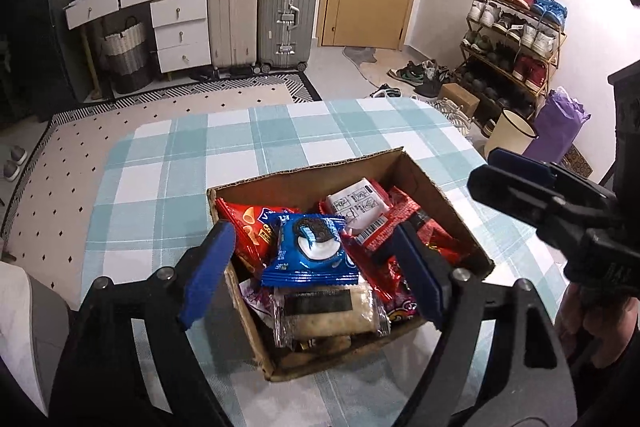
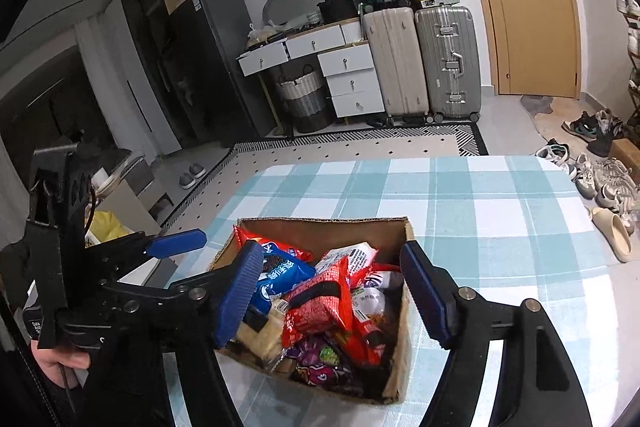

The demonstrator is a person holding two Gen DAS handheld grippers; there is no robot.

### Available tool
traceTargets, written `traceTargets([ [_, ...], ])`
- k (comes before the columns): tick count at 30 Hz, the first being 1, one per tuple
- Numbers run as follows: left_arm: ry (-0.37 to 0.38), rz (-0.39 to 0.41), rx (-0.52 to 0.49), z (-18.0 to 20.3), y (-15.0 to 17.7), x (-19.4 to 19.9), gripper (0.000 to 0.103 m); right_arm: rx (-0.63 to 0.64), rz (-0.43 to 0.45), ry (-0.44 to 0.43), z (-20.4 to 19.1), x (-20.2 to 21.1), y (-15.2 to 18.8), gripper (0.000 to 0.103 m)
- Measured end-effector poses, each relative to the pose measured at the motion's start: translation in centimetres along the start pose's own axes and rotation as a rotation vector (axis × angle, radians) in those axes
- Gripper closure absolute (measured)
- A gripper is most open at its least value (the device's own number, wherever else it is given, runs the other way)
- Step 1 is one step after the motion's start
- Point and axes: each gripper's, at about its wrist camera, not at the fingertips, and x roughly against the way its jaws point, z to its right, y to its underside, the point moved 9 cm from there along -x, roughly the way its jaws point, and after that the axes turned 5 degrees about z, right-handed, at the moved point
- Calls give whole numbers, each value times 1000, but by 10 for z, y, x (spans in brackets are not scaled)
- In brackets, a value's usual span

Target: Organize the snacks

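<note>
The left tool (image 1: 316,263) hangs released above the cardboard box (image 1: 436,187), its 2 pads straddling the blue cookie packet (image 1: 310,251) atop the pile. The right tool (image 2: 332,291), also released, hovers over the same box on the desk (image 1: 180,163). Risk: slick, overlapping wrappers may slide, or both tools may collide above the box.
</note>
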Motion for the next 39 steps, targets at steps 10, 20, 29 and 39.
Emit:
traceTargets([
  [10, -47, 84, -8, 4, -1, 53, 20, 11, 51, 27, -9, 39, -1, 18],
  [20, -92, 155, 7, 6, 9, 106, 9, 39, 171, 67, -24, 93, -1, 10],
  [29, -129, 235, 44, -5, 29, 154, 1, 54, 244, 114, -24, 134, 10, 6],
  [39, -202, 266, 65, -23, 73, 174, 1, 62, 328, 141, -16, 172, 38, 4],
])
